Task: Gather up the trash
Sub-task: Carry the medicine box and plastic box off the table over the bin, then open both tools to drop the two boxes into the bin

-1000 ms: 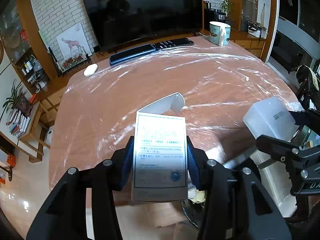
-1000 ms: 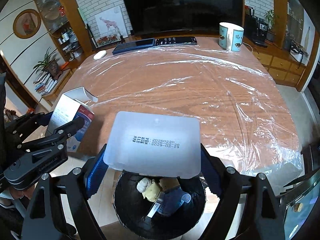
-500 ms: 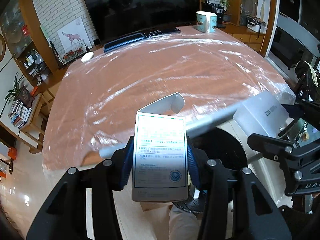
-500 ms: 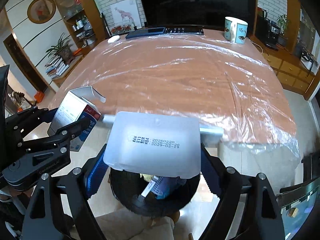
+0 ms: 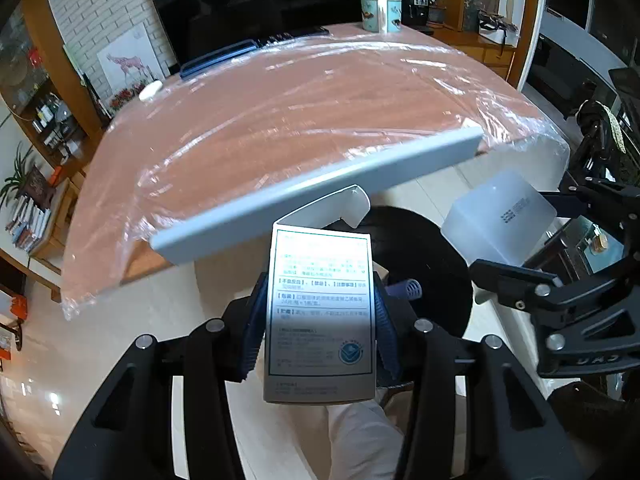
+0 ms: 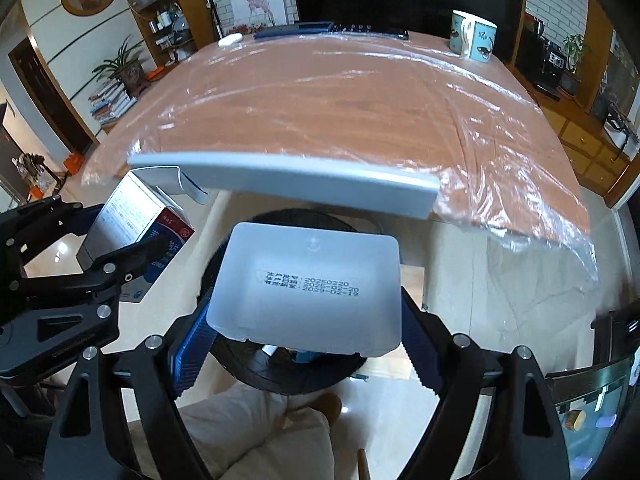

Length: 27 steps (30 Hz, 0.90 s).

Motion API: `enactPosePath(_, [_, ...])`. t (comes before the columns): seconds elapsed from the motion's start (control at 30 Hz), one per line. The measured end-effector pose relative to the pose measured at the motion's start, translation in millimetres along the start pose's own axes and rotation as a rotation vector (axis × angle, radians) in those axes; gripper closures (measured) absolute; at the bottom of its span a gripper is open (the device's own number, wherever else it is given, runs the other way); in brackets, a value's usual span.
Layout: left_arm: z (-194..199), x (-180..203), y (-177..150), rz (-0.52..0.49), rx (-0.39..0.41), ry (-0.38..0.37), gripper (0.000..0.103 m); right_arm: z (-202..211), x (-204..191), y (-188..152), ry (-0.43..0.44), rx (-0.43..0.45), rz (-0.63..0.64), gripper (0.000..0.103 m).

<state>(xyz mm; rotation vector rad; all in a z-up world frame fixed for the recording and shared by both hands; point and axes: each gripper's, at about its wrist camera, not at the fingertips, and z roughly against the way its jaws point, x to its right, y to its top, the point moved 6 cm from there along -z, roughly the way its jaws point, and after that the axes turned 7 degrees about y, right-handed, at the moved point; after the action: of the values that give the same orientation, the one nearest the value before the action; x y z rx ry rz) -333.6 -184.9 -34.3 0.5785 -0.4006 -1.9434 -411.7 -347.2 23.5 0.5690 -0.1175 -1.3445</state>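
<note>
Left gripper [image 5: 320, 332]: jaws clamped on an upright printed carton [image 5: 320, 312], flap open. Right gripper [image 6: 304, 336]: jaws spread wide, gripping a translucent white plastic box [image 6: 308, 284]. Both items are held above the black trash bin [image 6: 296, 368], beside the plastic-covered table [image 6: 340, 104].

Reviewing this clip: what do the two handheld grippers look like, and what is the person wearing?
Both the left gripper and right gripper have black, angular frames with open cut-outs, silver screw heads and ribbed blue finger pads. Pale lettering runs along the right gripper's side, too small to read. No cables show. The person wears light beige trousers.
</note>
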Motion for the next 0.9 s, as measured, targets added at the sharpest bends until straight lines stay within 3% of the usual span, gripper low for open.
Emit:
enactPosePath(0.63, [-41.0, 10.5, -21.2, 0.0, -0.094, -0.071, 0.054, -34.8, 8.5, -16.6, -0.08, -0.07, 0.055, 0.021])
enactPosePath(0.9, [-61.4, 11.8, -21.5, -0.019, -0.125, -0.066, 0.054, -49.7, 12.7, -15.2, -0.088, -0.096, 0.048, 0.021])
